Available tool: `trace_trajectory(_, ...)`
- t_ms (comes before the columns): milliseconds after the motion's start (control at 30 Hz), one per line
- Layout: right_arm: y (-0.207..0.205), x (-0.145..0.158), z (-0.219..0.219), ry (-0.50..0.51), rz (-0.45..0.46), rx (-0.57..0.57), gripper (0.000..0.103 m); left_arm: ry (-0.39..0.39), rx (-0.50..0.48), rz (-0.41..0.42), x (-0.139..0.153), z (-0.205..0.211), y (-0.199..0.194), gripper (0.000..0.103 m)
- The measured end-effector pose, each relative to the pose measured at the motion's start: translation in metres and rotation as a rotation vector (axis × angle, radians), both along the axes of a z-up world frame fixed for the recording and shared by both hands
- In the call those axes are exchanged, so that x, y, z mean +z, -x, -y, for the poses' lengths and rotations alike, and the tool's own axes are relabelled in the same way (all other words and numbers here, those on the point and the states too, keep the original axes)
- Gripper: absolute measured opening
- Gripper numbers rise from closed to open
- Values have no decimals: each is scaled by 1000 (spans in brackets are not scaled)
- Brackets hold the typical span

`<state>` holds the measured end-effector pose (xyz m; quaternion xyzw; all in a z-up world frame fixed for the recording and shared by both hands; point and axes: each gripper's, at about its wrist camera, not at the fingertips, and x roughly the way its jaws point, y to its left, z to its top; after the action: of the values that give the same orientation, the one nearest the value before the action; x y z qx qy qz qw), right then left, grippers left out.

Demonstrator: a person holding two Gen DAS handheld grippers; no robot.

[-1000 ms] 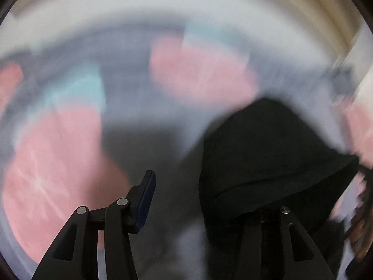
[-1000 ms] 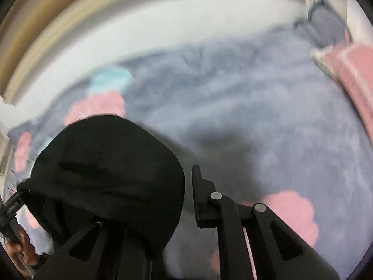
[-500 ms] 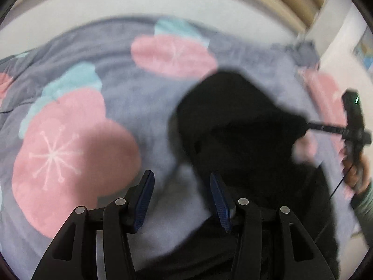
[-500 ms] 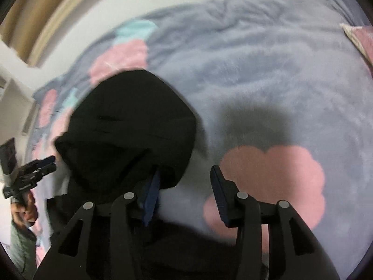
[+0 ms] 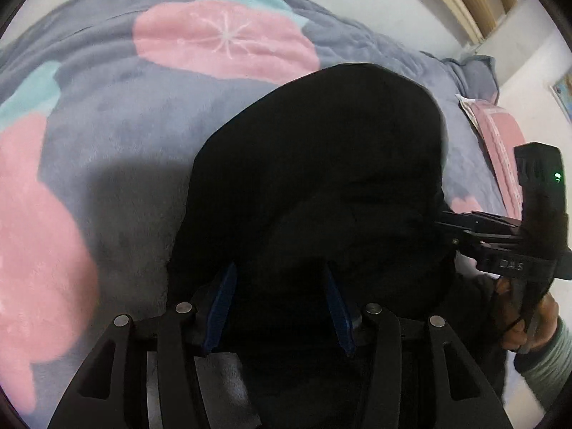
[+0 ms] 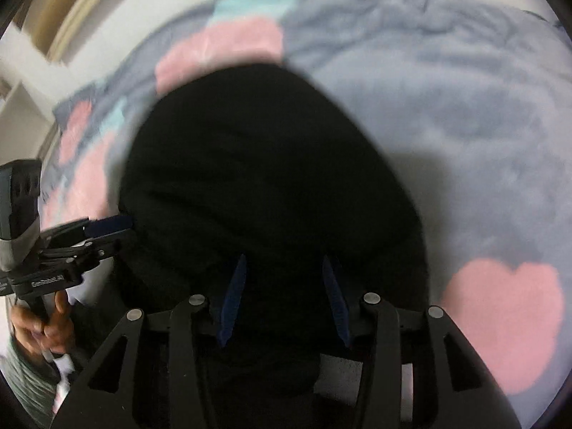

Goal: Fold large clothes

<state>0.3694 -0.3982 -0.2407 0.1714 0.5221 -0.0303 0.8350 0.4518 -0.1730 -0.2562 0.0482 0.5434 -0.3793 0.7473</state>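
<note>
A black garment with a rounded hood (image 5: pixel 321 164) lies on the bed blanket; it also shows in the right wrist view (image 6: pixel 264 186). My left gripper (image 5: pixel 279 307) is open, its blue pads spread over the black fabric at the hood's near edge. My right gripper (image 6: pixel 284 298) is open too, with black fabric between and under its pads. Each gripper shows in the other's view at the hood's side: the right one (image 5: pixel 500 243), the left one (image 6: pixel 71 246). Whether the pads touch the cloth is hidden by the dark fabric.
The grey fleece blanket (image 5: pixel 118 114) with pink and teal flower shapes covers the bed. A pink pillow (image 5: pixel 500 143) lies at the far right. White wall and a wooden strip (image 5: pixel 461 3) run behind the bed.
Both grippers have let go of the hood and opened. The hood has dropped onto the blanket, and both grippers have moved in over its near edge.
</note>
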Motion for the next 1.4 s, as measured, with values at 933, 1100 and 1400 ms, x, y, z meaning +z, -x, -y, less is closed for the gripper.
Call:
trace_trajectory(933,40,14,27,-82,2,-23,48,54,-20,29,47,-14,16,51)
trace_trajectory(1100,24,55,44,-18,59,23,53,126,-35,35,93,-23,-14,58)
trace_trajectory(1400,-58,27,70,-117,-22,125,53,112,-28,-166,52,5,-93,63)
